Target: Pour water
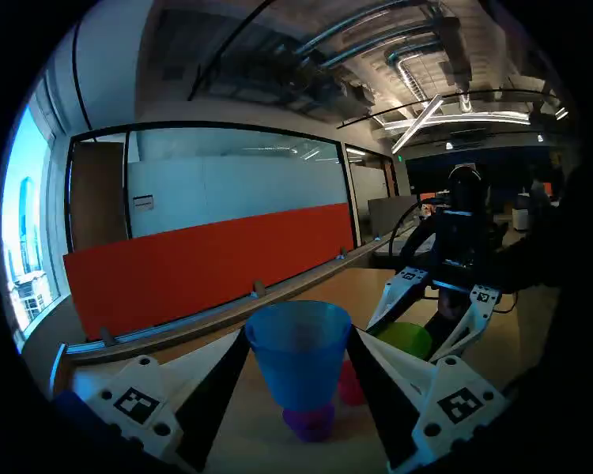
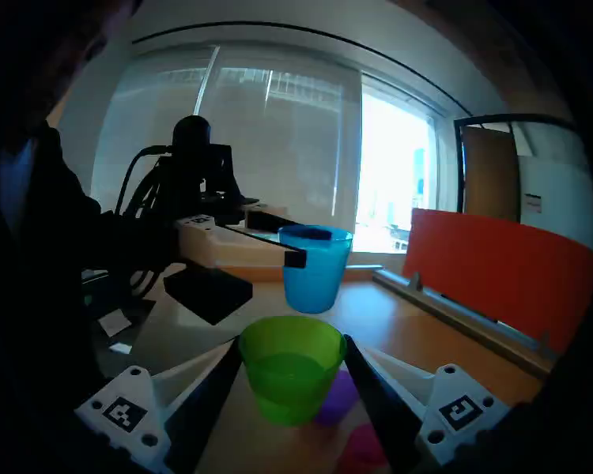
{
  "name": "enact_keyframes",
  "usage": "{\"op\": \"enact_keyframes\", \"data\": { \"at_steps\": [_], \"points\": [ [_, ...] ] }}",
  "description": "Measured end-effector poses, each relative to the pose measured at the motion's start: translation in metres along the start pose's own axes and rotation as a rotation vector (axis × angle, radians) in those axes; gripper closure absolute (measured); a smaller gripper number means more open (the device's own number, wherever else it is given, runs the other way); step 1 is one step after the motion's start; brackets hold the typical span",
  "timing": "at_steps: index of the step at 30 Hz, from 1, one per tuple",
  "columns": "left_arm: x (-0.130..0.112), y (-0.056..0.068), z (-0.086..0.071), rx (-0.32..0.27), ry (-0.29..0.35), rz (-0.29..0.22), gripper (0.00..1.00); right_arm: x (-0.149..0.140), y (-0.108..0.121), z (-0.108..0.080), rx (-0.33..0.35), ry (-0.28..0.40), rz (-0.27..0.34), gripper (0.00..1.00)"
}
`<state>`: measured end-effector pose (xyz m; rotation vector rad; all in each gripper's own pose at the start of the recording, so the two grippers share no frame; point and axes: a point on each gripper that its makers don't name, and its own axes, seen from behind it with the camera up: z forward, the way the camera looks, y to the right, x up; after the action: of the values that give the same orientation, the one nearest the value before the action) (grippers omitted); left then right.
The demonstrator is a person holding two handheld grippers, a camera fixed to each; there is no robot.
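currently the left hand-held gripper point(image 1: 298, 338) is clenched on a blue cup point(image 1: 298, 359). both fingers press on its sides below the rim, and the cup stands upright between them. under and just past it, on the wooden surface point(image 1: 352, 288), sit a purple cup point(image 1: 311, 423) and a pink cup point(image 1: 349, 385) just beside it. i cannot tell whether the blue cup's base touches anything.

the right hand-held gripper point(image 2: 292, 347) is grasping a green cup point(image 2: 292, 383) in the same way. this cup is upright too, and a liquid level shows partway up inside it. in the right gripper view the blue cup lies beyond the green one, near it but apart, toward the window-side edge of the surface. an orange panel point(image 2: 502, 272) runs along another edge of the surface. a black box point(image 2: 208, 294) lies on the surface beside the blue cup, with small white paper scraps point(image 2: 115, 322) near it. a person's dark sleeve point(image 2: 51, 229) shows behind the left hand-held gripper.
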<state>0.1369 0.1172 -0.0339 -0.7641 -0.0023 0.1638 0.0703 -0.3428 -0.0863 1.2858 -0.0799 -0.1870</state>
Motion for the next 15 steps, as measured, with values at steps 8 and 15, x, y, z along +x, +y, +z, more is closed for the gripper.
{"op": "enact_keyframes", "data": {
  "at_steps": [8,15],
  "points": [
    [-0.021,-0.001,-0.004,0.005,-0.038,-0.017,0.14,-0.007,0.002,-0.009,-0.012,-0.015,0.011,0.06],
    [-0.040,0.003,-0.009,0.004,-0.065,-0.021,0.14,-0.012,0.004,-0.017,-0.021,-0.029,0.014,0.06]
  ]
}}
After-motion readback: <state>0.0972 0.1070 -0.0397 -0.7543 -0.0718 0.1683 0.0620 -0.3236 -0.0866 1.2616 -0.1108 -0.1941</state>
